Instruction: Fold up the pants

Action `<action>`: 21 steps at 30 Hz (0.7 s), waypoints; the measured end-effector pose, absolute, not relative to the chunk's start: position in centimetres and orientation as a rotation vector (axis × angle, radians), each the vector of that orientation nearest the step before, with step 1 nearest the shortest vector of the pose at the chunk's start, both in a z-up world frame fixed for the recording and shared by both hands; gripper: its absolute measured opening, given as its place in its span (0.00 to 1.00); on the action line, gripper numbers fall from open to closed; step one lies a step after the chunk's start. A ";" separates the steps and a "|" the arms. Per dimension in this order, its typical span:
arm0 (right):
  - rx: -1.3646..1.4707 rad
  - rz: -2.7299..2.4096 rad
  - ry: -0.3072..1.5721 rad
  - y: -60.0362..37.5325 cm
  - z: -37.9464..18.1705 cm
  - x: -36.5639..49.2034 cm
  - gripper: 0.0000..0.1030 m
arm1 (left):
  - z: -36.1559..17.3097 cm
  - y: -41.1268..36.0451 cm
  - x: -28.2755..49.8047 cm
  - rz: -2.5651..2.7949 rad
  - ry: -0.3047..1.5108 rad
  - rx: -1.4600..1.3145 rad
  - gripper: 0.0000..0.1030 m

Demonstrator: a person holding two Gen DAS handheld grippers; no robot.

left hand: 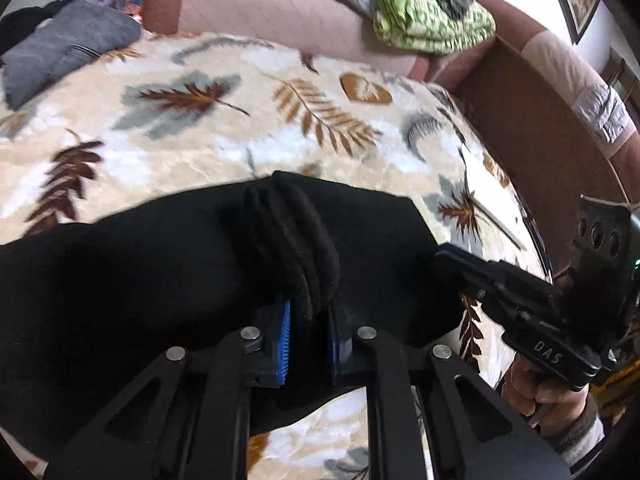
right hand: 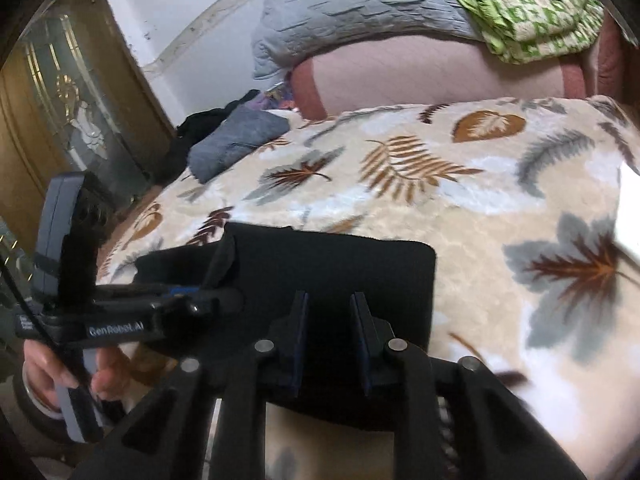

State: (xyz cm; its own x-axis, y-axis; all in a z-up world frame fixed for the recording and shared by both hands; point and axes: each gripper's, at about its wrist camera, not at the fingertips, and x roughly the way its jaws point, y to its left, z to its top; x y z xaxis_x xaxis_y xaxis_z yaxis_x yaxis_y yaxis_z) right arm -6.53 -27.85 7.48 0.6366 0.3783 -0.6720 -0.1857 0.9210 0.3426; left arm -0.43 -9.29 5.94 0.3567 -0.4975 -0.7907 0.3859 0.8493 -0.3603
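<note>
The pants (left hand: 160, 280) lie on the bed (left hand: 240, 128), near its front edge, already reduced to a compact black block (right hand: 340, 272) with a square far corner. I judge the fold to be in its late stage.

Left gripper (left hand: 308, 332): I have it closed on a bunched ridge of several fabric layers, which stands up between the blue pads (left hand: 283, 336). From the right wrist view this gripper (right hand: 216, 300) sits at the block's left end.

Right gripper (right hand: 328, 340): its fingers stand a narrow gap apart over the near edge of the block. The black cloth makes it unclear whether any fabric lies between them, so I cannot tell whether it grips. From the left wrist view its tip (left hand: 448, 256) meets the right edge of the pants.

Handling, as I judge it: the fabric is soft, thick, light and limp. It will sag and unfold if lifted at one point. Take hold at an edge, through all layers, with both grippers spaced apart. The plush bed cover may drag on it.

A grey garment (right hand: 236, 140) lies well apart at the far side.
</note>
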 end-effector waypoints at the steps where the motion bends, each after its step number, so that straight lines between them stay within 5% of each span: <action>1: 0.243 0.336 0.831 -27.3 7.1 -6.3 0.22 | 5.8 -9.0 -0.4 -0.568 1.071 -0.118 0.12; 7: 0.218 0.325 0.896 -25.8 4.8 -5.5 0.22 | 4.1 -9.0 -1.3 -0.524 1.103 -0.088 0.16; 15: 0.184 0.382 0.858 -23.7 6.9 -6.3 0.28 | 4.9 -7.2 -1.9 -0.435 1.060 -0.091 0.49; 21: 0.160 0.429 0.845 -21.4 7.3 -6.4 0.29 | 5.9 -5.8 -3.0 -0.366 1.007 -0.044 0.56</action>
State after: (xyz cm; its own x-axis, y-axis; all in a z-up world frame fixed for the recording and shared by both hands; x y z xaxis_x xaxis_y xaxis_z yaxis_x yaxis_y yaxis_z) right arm -6.43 -21.42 7.33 0.5844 0.4288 -0.6889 -0.3033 0.9029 0.3046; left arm -3.02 -5.84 5.89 0.4794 -0.3197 -0.8173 0.2795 0.9384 -0.2031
